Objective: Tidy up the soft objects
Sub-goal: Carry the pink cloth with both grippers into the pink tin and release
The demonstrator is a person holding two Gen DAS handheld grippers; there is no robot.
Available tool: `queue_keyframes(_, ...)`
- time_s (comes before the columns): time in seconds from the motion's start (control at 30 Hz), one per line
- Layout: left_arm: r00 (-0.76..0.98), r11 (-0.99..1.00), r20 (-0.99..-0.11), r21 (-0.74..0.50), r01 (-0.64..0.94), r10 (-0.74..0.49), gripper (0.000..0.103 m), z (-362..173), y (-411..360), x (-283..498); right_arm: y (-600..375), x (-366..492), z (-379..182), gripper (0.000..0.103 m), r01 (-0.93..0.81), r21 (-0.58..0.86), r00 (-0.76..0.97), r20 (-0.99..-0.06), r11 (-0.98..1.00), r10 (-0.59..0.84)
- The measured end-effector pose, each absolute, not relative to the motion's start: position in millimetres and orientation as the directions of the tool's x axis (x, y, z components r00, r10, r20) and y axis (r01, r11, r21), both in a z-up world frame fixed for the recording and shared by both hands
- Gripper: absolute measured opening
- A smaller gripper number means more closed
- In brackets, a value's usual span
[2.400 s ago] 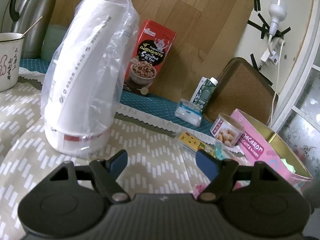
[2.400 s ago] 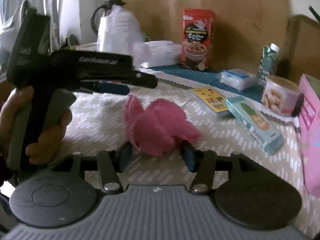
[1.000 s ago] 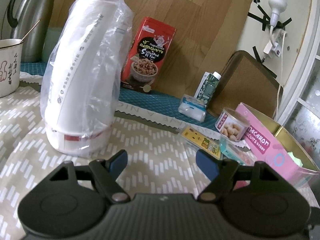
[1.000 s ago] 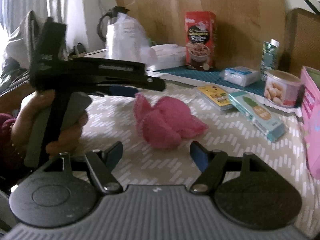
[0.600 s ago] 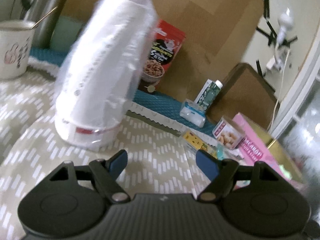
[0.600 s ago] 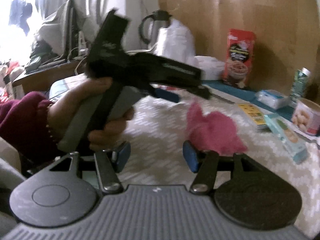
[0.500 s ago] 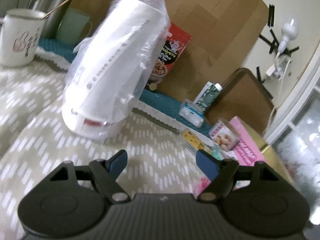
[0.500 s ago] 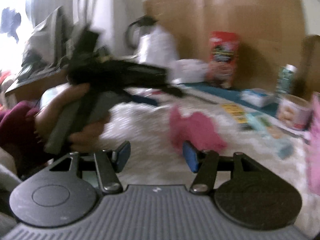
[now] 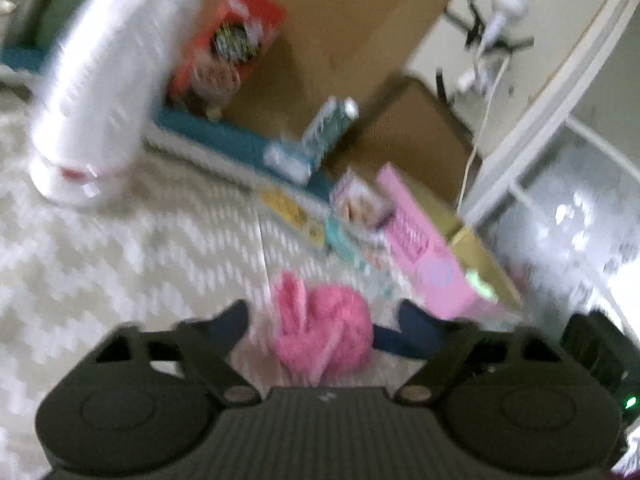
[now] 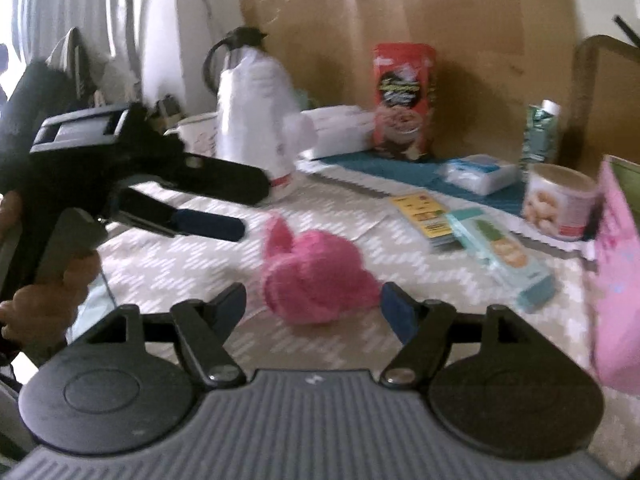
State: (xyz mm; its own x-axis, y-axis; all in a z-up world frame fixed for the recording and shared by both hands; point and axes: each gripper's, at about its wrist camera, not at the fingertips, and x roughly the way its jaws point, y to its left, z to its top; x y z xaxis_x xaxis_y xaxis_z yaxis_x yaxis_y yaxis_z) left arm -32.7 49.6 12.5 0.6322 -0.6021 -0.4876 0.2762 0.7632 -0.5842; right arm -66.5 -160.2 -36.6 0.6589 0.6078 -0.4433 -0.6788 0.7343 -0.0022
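A crumpled pink cloth (image 9: 324, 332) lies on the patterned tablecloth; it also shows in the right wrist view (image 10: 316, 280). My left gripper (image 9: 324, 320) is open, its blue-padded fingers on either side of the cloth. My right gripper (image 10: 312, 300) is open too, with the cloth between its fingertips just ahead. In the right wrist view the left gripper (image 10: 208, 200) comes in from the left, held by a hand. The left wrist view is blurred.
An open pink biscuit box (image 9: 436, 260) stands at the right. A bagged white kettle (image 10: 252, 120), a red cereal box (image 10: 404, 100), a round tin (image 10: 560, 200), a teal packet (image 10: 500, 252), a yellow card (image 10: 424, 212) and a tissue pack (image 10: 476, 172) stand around.
My left gripper has swung right and down, so the pink cloth now lies between its fingers. The right gripper has moved closer to the cloth. Both stay open.
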Motion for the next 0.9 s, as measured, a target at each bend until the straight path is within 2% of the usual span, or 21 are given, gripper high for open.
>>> queue_keyframes(0.03, 0.598, 0.754, -0.51, -0.598, 0.271, -0.619, 0.055, 5.3, 43.8, -28.4, -155.9, -63.7, -39.0, 0.074, -0.678, -0.004, 0.654, -0.46, 0.735, 0.601)
queue_keyframes(0.07, 0.615, 0.757, -0.502, -0.601, 0.259, -0.608, 0.055, 2.1, 40.3, -30.3, -152.9, -62.3, -40.4, 0.056, -0.676, -0.001, 0.65, -0.471, 0.737, 0.596)
queue_keyframes(0.1, 0.62, 0.767, -0.507, -0.587, 0.259, -0.598, 0.053, 2.4, 37.0, -32.9, -150.1, -60.3, -42.4, 0.045, -0.664, 0.0, 0.654, -0.483, 0.747, 0.582)
queue_keyframes(0.23, 0.625, 0.772, -0.494, -0.556, 0.307, -0.604, 0.053, 15.0, 23.6, -35.5, -156.3, -66.1, -41.2, 0.043, -0.645, -0.01, 0.69, -0.437, 0.764, 0.577)
queue_keyframes(0.47, 0.587, 0.735, -0.456, -0.524, 0.43, -0.669, 0.053, 49.1, -21.3, -17.4, -186.5, -81.8, -25.8, 0.043, -0.55, -0.065, 0.806, -0.304, 0.833, 0.508)
queue_keyframes(0.73, 0.494, 0.651, -0.427, -0.436, 0.621, -0.757, 0.054, 87.1, -125.7, 6.3, -264.3, -92.3, 1.8, 0.043, -0.346, -0.054, 0.93, -0.15, 0.937, 0.335)
queue_keyframes(0.87, 0.442, 0.615, -0.443, -0.413, 0.671, -0.78, 0.055, 91.7, -177.3, 22.3, -303.8, -90.2, 6.5, 0.043, -0.241, -0.029, 0.964, -0.121, 0.97, 0.235)
queue_keyframes(0.9, 0.44, 0.615, -0.449, -0.397, 0.681, -0.777, 0.059, 92.3, -191.5, 27.3, -312.4, -89.3, 6.3, 0.043, -0.217, -0.027, 0.97, -0.118, 0.976, 0.212)
